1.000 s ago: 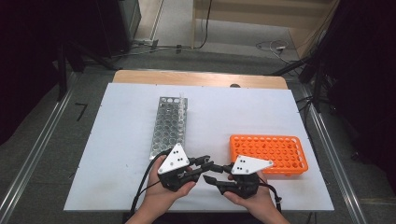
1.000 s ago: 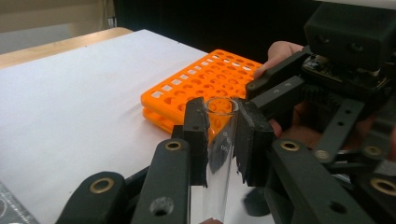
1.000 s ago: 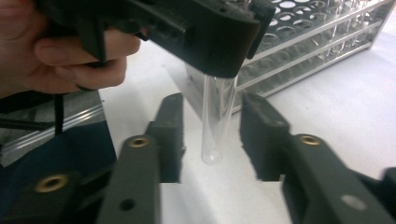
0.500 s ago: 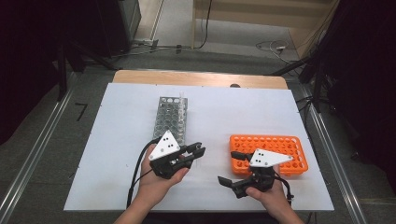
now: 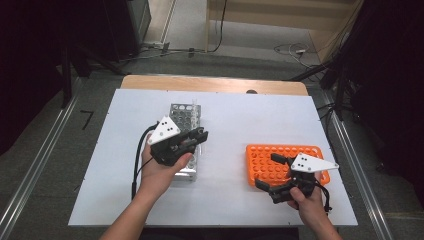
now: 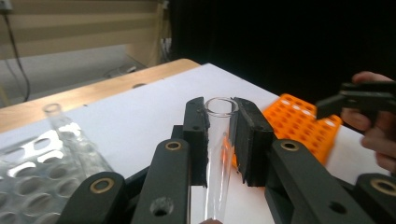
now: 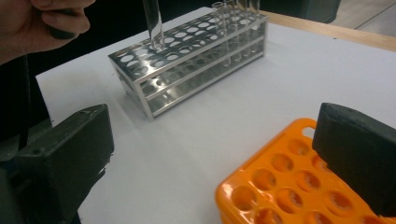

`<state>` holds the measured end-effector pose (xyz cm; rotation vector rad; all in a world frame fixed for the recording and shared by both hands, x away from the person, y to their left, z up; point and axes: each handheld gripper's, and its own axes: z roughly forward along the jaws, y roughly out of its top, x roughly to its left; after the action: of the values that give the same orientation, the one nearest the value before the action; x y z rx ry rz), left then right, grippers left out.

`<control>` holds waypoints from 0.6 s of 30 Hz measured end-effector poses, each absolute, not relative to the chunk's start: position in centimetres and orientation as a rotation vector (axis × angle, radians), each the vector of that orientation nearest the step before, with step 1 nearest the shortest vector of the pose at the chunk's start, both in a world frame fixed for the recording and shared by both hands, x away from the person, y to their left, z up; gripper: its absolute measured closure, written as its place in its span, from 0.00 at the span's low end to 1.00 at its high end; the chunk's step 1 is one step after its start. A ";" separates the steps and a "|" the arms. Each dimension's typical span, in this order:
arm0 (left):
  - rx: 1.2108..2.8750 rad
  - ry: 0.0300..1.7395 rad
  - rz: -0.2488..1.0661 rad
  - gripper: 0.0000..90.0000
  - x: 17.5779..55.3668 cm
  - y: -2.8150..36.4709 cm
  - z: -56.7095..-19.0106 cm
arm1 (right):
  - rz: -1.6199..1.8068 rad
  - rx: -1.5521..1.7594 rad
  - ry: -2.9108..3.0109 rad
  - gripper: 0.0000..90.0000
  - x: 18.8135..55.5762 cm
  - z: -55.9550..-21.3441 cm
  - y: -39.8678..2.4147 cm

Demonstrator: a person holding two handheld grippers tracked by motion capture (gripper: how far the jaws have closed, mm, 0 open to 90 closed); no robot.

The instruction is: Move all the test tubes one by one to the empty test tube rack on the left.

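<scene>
Right gripper (image 7: 219, 163): two black jaws wide apart, nothing between them. Right jaw sits over corner of orange rack (image 7: 289, 191), its round holes empty where visible. Metal rack (image 7: 187, 60) farther off on white table (image 7: 196, 140), few clear tubes (image 7: 229, 28) upright at far end. Top left: hand (image 7: 42, 23); beside it, clear test tube (image 7: 153, 23) hangs upright, tip just above metal rack's holes.

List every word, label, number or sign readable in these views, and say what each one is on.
None can be read.
Grey plate on the left gripper: black dots, no letters or digits.
Grey plate on the right gripper: black dots, likewise no text.
Orange tube rack, metal tube rack, glass test tube: no label or marking visible.
</scene>
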<state>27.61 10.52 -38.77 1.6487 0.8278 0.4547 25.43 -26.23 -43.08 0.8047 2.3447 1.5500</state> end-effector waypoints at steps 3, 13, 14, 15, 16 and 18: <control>1.641 0.851 0.479 0.84 28.8 10.9 -38.7 | 1.541 0.817 2.329 0.00 25.8 -43.1 -27.1; 1.616 0.937 0.566 0.84 32.3 11.7 -39.4 | 1.515 0.865 2.306 0.00 26.5 -43.5 -28.3; 1.613 0.945 0.572 0.84 32.6 11.8 -39.5 | 1.511 0.869 2.307 0.00 26.5 -43.5 -28.3; 1.611 0.954 0.575 0.84 32.8 11.8 -39.7 | 1.507 0.868 2.308 0.00 26.4 -43.5 -28.3; 1.612 0.963 0.574 0.84 33.0 11.9 -39.9 | 1.504 0.865 2.310 0.00 26.5 -43.5 -28.3; 1.610 0.968 0.577 0.84 33.2 11.8 -40.2 | 1.501 0.864 2.312 0.00 26.4 -43.5 -28.3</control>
<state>33.22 11.76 -40.16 1.6100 0.9680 0.5767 26.45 -28.30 -43.54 0.8641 2.3117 1.5012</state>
